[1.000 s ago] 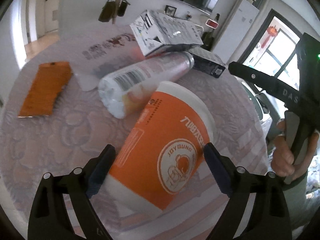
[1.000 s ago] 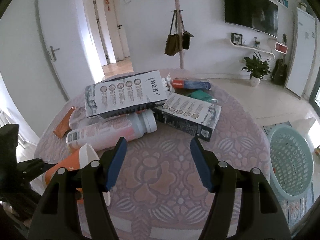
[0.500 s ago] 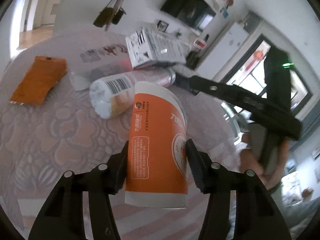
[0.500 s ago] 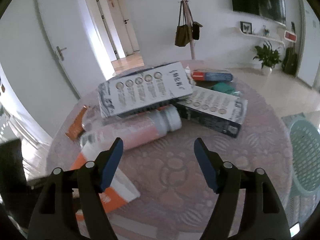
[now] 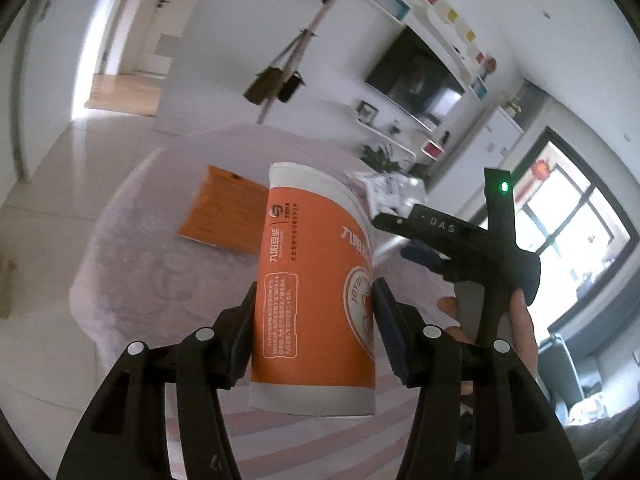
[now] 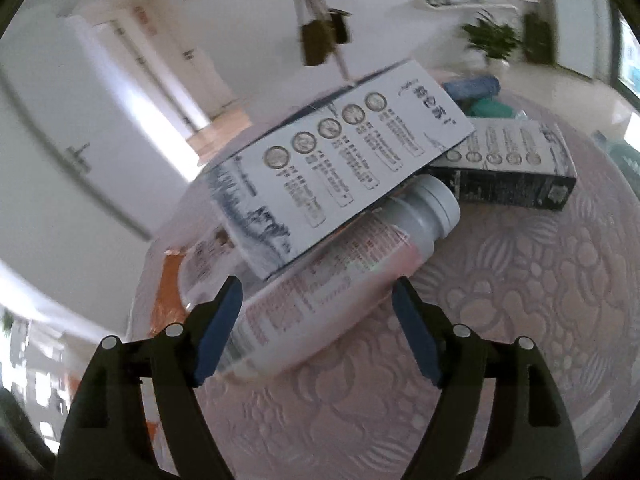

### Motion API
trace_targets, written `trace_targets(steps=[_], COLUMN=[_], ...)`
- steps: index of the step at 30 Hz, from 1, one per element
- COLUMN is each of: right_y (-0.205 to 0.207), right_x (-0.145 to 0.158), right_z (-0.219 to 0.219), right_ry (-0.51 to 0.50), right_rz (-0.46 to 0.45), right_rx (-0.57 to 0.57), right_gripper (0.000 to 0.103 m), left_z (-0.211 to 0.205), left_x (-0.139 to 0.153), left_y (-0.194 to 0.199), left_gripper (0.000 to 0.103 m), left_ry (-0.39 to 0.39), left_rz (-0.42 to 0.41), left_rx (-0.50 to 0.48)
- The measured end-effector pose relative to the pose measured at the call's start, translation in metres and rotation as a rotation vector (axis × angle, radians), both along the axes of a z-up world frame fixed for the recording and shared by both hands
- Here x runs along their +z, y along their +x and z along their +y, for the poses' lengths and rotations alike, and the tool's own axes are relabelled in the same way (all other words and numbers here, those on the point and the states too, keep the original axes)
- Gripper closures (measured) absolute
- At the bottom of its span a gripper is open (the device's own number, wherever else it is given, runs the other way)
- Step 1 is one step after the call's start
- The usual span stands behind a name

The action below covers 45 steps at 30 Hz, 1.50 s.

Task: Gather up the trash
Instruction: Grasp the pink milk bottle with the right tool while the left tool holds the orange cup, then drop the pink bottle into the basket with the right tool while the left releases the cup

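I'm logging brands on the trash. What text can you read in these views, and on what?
"JOYOUN", partly hidden, in the round logo on the orange cup in the left hand-held gripper.
"DAS" on the right hand-held gripper.
Chinese print on the cup, white box, black box and bottle: too small or blurred.

Paper cup [image 5: 316,292], matt orange print with white bands, smooth; pinched between the left gripper [image 5: 314,322] pads.
Gripper fingers [image 5: 236,336], matt black plastic with round metal-looking screw heads.
Tablecloth [image 6: 520,320], pale pink cloth, embossed floral relief, under and ahead of the right gripper [image 6: 316,320].
Bottle [image 6: 340,276], glossy film label, smooth grey plastic cap, between the parted right fingers.
Carton [image 6: 340,168], printed cardboard, slight sheen, just beyond the bottle.
Orange packet [image 5: 224,208], beyond the cup, finish unclear through blur.
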State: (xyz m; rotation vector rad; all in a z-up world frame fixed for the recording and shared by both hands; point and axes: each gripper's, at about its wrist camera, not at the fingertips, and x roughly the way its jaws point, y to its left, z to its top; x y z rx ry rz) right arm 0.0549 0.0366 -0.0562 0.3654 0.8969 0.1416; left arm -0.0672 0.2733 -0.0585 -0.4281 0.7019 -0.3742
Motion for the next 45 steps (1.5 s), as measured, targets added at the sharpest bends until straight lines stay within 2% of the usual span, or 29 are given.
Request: trace_targets(steps=[4, 9, 13, 14, 16, 18, 20, 26, 31, 36, 40, 45], right_y=[0.01, 0.017, 0.019, 0.018, 0.013, 0.002, -0.008, -0.038, -0.061, -0.073, -0.08, -0.078], right_x=[-0.005, -0.009, -0.011, -0.013, -0.015, -0.013, -0.013, -0.014, -0.013, -0.014, -0.008, -0.002], right_z=[0.01, 0.019, 0.02, 0.018, 0.009, 0.001, -0.008, -0.044, -0.082, -0.122, -0.158, -0.185], right_ry=[-0.035, -0.049, -0.064, -0.043, -0.038, -0.082, -0.11, -0.161, -0.19, -0.107, -0.041, 0.011], right_rz=[0.044, 0.066, 0.086, 0.099, 0.109, 0.099, 0.084, 0.059, 0.031, 0.013, -0.022, -0.056], right_rx=[-0.073, -0.085, -0.033, 0.01, 0.057, 0.074, 0.085, 0.126, 0.093, 0.062, 0.037, 0.005], right_gripper=[0.027, 0.027, 0.029, 0.035, 0.043, 0.051, 0.054, 0.055, 0.056, 0.056, 0.057, 0.057], left_z=[0.008, 0.0, 0.0, -0.002, -0.002, -0.004, -0.009, -0.035, -0.064, -0.108, -0.145, -0.185], left_x=[0.007, 0.008, 0.013, 0.017, 0.018, 0.02, 0.021, 0.029, 0.037, 0.044, 0.048, 0.052], left_y=[0.0, 0.005, 0.0, -0.002, 0.002, 0.003, 0.005, 0.009, 0.016, 0.032, 0.044, 0.064], left_gripper=[0.05, 0.05, 0.05, 0.05, 0.05, 0.05, 0.05, 0.05, 0.05, 0.05, 0.05, 0.05], left_ry=[-0.014, -0.014, -0.019, -0.016, -0.013, -0.014, -0.023, -0.032, -0.028, -0.01, 0.047, 0.079], left_rz=[-0.02, -0.019, -0.025, -0.032, -0.035, -0.035, -0.033, -0.05, -0.067, -0.072, -0.077, -0.075], left_rx=[-0.008, -0.004, 0.0, -0.002, -0.002, 0.0, 0.0, -0.039, -0.082, -0.151, -0.199, -0.244])
